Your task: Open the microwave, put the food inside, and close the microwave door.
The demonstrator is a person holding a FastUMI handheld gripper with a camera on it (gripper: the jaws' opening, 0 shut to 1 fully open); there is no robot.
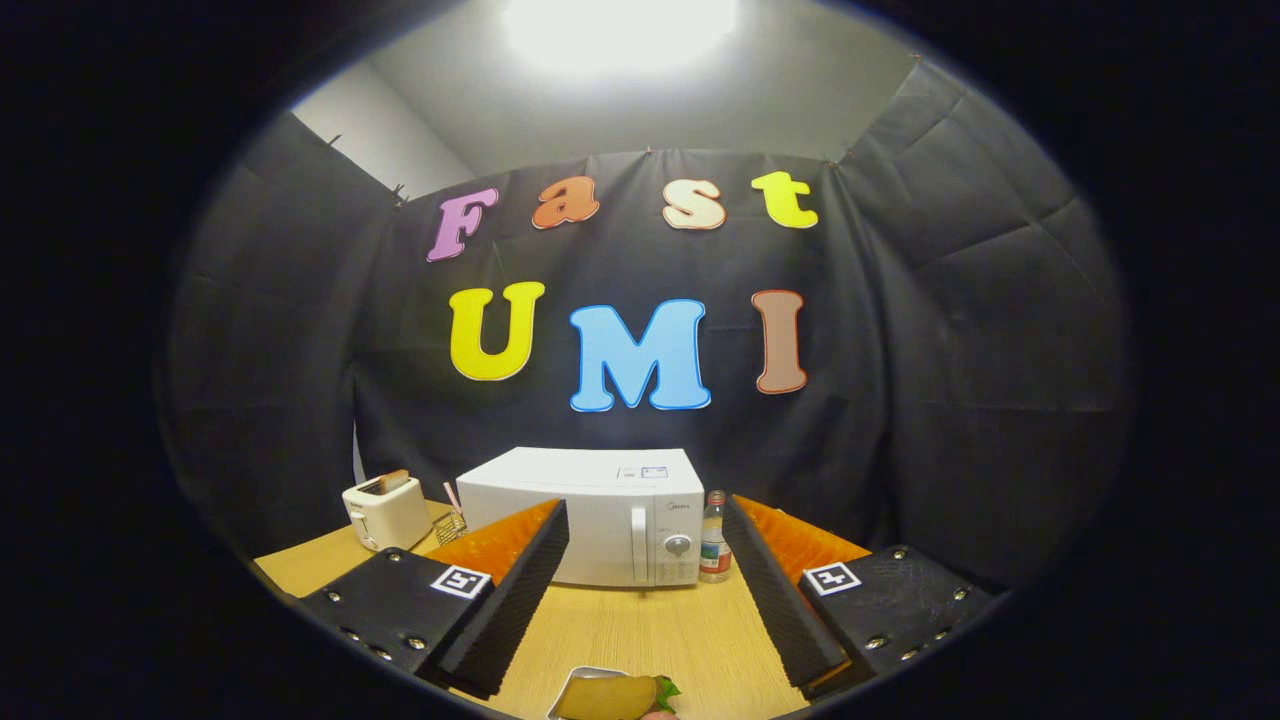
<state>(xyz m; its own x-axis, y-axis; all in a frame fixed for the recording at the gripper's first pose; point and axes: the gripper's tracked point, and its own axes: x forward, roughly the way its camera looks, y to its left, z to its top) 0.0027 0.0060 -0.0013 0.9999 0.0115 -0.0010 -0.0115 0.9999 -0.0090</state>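
Fingers of the gripper (645,560) stand spread, empty; closed microwave (590,515) lies beyond them, food (612,697) just beneath.

Microwave (600,510) in smooth, slightly glossy painted casing; toaster (385,512) in smooth pale plastic; table (640,630) of matt light wood grain; bottle (714,540) clear and glossy; booth wall of matt creased cloth; gripper (645,570) fingers (520,590), spread apart, faced with ribbed matt pads.
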